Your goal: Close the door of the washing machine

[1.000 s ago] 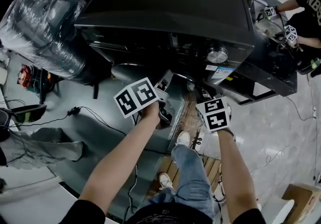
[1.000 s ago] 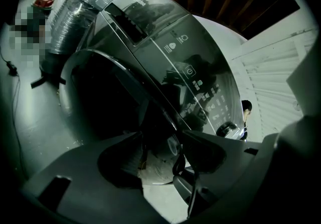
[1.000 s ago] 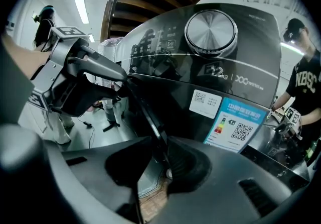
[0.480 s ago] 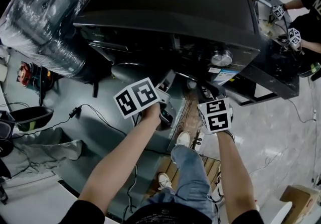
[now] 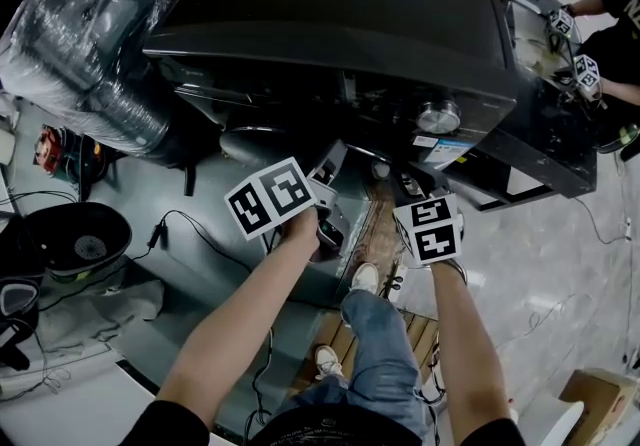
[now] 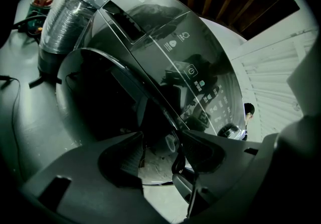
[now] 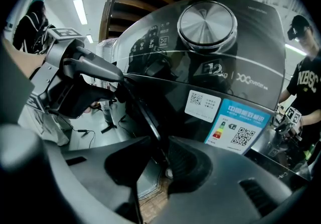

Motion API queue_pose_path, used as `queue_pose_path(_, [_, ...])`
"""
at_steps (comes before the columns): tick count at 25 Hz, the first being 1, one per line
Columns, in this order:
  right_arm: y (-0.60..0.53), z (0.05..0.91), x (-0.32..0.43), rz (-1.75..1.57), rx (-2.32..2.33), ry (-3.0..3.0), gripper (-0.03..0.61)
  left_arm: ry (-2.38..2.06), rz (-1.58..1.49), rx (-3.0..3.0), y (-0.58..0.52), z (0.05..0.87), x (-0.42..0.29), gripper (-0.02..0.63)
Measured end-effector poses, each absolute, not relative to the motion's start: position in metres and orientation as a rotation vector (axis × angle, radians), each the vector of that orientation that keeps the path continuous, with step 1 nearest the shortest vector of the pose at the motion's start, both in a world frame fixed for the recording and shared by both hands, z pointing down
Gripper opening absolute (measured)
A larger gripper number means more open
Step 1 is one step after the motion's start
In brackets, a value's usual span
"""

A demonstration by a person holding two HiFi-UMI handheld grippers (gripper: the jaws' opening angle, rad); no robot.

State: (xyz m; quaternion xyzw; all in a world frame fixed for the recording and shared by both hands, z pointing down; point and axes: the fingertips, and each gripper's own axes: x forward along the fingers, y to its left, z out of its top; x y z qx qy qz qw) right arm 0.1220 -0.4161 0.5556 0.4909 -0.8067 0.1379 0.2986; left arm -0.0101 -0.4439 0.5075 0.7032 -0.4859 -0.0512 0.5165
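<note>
The black front-loading washing machine [image 5: 340,14] fills the top of the head view, with a silver dial [image 5: 437,116] on its front panel. Its door stands ajar, and I see it as a thin dark edge [image 7: 143,110] and as a curved rim [image 6: 125,75] over the dark drum opening. My left gripper [image 5: 333,162] is at that edge, open, with floor showing between its jaws [image 6: 161,150]. My right gripper [image 5: 408,182] hangs below the dial, open; the door's edge runs down into its gap [image 7: 159,160]. Whether either one touches the door is unclear.
A plastic-wrapped roll [image 5: 90,44] lies left of the machine. Cables [image 5: 190,224] trail over the grey floor, and a black round object [image 5: 80,239] sits at far left. A wooden pallet [image 5: 375,219] lies under my feet. Another person [image 5: 610,24] works at the right.
Both grippers have stayed almost where they were. On the floor at far left, a black round object has come into view.
</note>
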Motion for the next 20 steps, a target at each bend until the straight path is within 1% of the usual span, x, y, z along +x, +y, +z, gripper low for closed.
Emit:
queue_pose_path(16, [-0.4249,0.5564,0.1263,0.338,1.325,-2.126,0.107,-1.163,-0.123,1.694,-0.4495,0.5081,-0.0076,0.261])
queue_pose_path(20, [-0.4170,0.5535,0.1265,0.363,1.344,-2.099,0.103,-1.123,-0.084,1.715,-0.4431,0.5093,-0.0077,0.248])
